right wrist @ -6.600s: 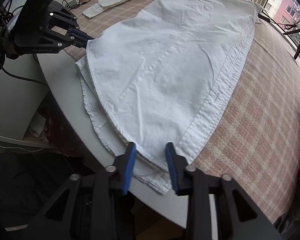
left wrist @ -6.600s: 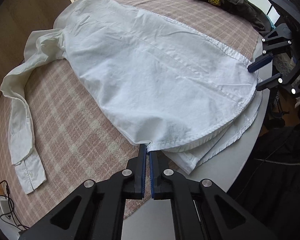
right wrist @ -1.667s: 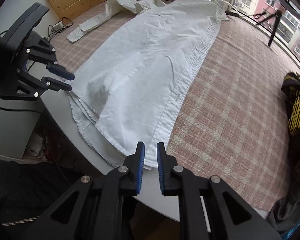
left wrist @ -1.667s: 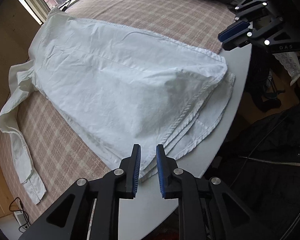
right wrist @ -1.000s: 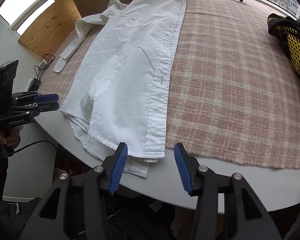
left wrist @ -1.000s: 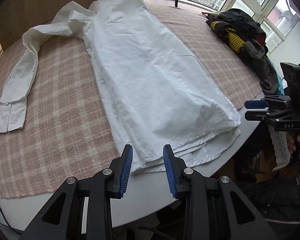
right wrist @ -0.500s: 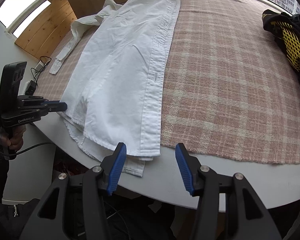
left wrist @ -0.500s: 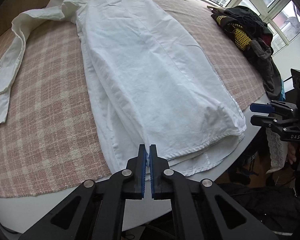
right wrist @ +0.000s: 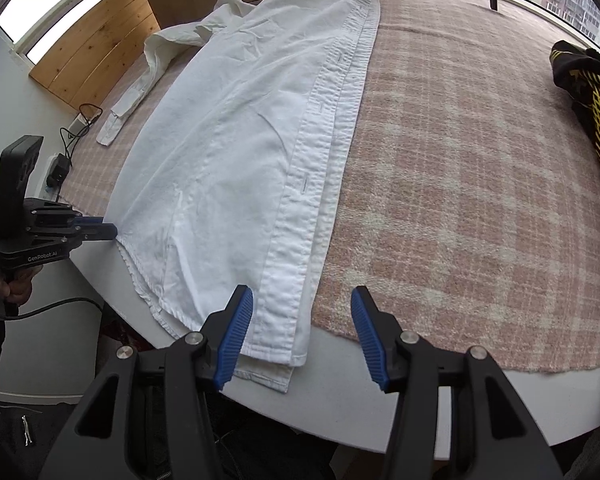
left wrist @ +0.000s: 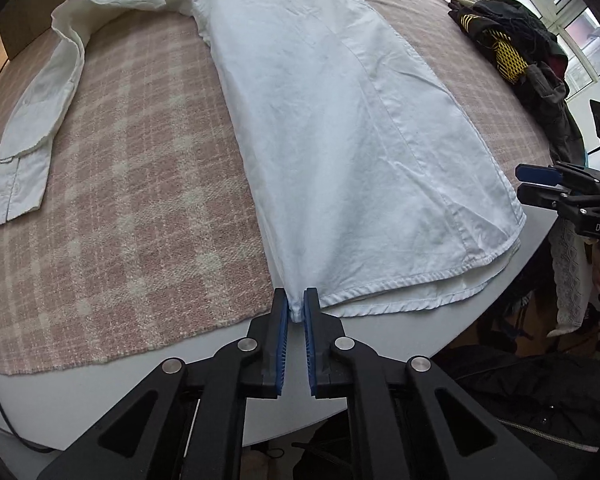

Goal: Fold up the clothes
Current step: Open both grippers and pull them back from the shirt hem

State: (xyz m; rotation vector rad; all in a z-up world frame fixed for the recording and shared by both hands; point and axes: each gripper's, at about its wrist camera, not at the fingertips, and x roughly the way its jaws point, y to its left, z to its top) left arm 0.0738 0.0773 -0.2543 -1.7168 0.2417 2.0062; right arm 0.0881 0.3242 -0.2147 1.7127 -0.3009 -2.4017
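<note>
A white button shirt [left wrist: 340, 120] lies folded lengthwise on a pink plaid cloth [left wrist: 120, 208], hem toward me, one sleeve [left wrist: 40, 120] stretched out to the left. My left gripper [left wrist: 296, 308] is shut on the hem's left corner at the table edge; it also shows in the right wrist view [right wrist: 108, 232]. My right gripper [right wrist: 300, 304] is open, its jaws straddling the button placket [right wrist: 300, 220] at the hem's right corner. It shows at the right of the left wrist view [left wrist: 520, 184]. The shirt also shows in the right wrist view [right wrist: 240, 140].
A heap of dark and yellow clothes [left wrist: 508, 36] lies at the far right of the cloth, also in the right wrist view [right wrist: 592, 96]. The grey table rim [left wrist: 380, 332] runs just under the hem. Cables and a power strip [right wrist: 64, 160] lie on the floor at left.
My left gripper has stayed shut on the hem corner and pulled it slightly toward me. My right gripper has moved forward over the placket corner, still open.
</note>
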